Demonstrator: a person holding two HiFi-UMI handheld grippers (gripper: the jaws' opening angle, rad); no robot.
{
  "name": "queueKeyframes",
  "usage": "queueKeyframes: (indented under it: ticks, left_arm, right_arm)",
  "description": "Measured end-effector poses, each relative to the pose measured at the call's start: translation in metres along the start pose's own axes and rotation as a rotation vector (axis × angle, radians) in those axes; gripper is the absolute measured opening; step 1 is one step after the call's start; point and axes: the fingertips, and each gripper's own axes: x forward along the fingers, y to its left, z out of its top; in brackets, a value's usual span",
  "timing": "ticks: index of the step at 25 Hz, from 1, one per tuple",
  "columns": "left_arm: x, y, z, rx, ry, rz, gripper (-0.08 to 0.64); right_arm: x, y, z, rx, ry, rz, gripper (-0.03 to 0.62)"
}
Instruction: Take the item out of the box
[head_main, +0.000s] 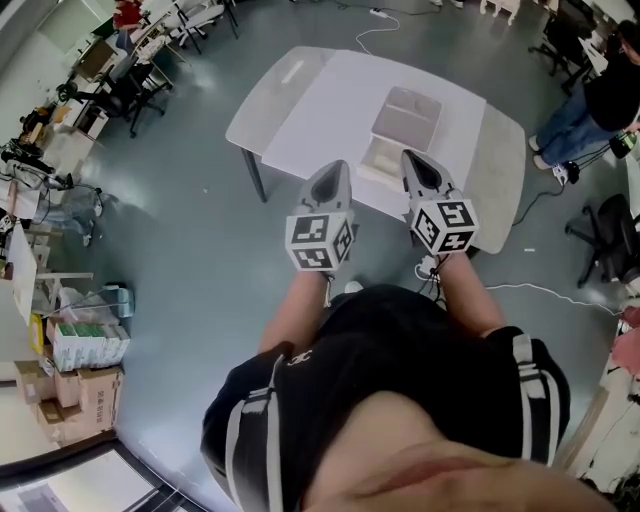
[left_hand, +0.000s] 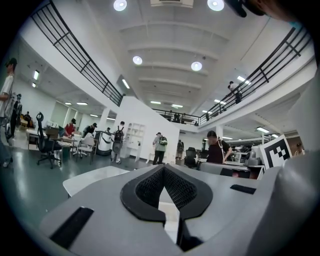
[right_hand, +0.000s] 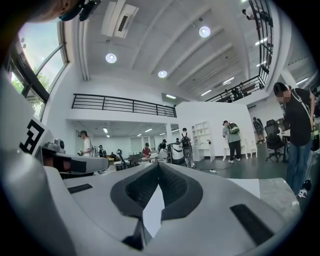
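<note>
On the white table lies an open box: a grey shallow part and a white part just in front of it. What is inside I cannot make out. Both grippers are held up in front of the person's body, short of the table's near edge, pointing at the box. My left gripper is shut with nothing in it, its jaws meeting at the tip. The right gripper is shut and empty too, tips together. The box does not show in either gripper view.
A person stands at the table's far right, beside office chairs. A cable runs over the floor by the person's feet. Cartons are stacked at the left. More desks and chairs stand at the far left.
</note>
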Motion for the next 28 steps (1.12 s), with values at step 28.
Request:
queueKeyframes:
  ticks: [28]
  left_arm:
    - [0.079,0.038,-0.025,-0.024,0.096,0.084,0.012]
  right_arm:
    - [0.074,-0.073,-0.058,-0.07,0.203,0.039,0.013]
